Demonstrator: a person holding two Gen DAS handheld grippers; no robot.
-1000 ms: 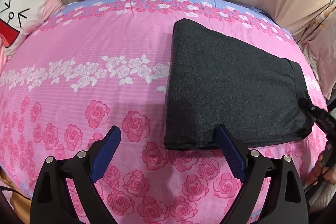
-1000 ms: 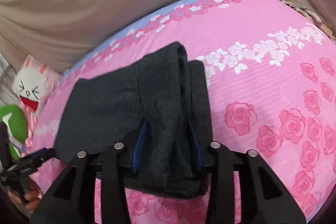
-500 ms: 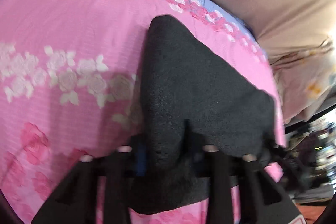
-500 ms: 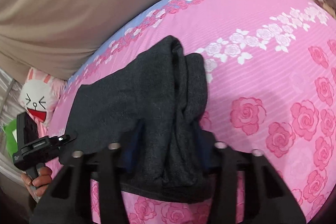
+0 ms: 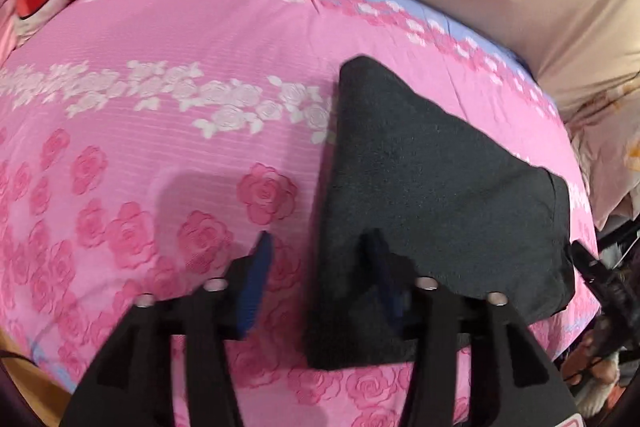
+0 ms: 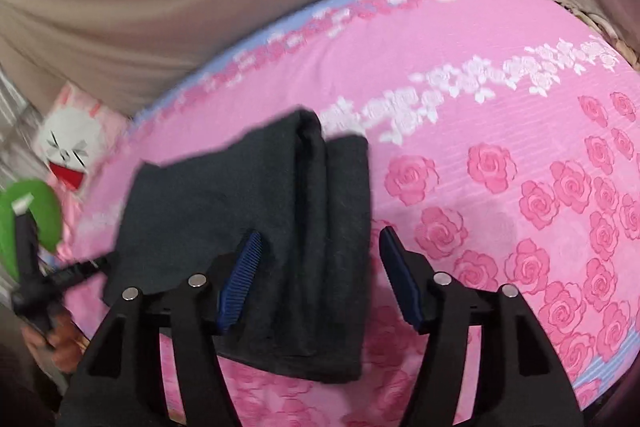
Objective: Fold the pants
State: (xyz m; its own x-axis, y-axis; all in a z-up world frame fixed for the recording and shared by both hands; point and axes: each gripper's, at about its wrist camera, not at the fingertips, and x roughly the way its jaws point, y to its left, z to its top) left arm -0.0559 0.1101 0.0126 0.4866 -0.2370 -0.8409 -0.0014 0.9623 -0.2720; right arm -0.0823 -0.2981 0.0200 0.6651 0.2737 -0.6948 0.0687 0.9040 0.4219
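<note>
The folded dark grey knit pants (image 5: 432,187) lie on the pink rose-print bedsheet (image 5: 160,147), long axis running from 6 toward 12 o'clock in the right wrist view. Left gripper (image 5: 320,255) fingers are spread, straddling the pants' edge; right gripper (image 6: 320,247) fingers are spread over the fabric.

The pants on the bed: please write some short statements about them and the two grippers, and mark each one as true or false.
1. The pants are dark grey and lie folded on a pink rose-patterned sheet. True.
2. The right gripper is clamped shut on the pants. False: its jaws stand open, one on each side of the fabric.
3. The left gripper is open. True.
4. The pants hang in the air above the bed. False: they rest on the sheet.
5. A cartoon rabbit pillow lies at the bed's edge. True.
</note>
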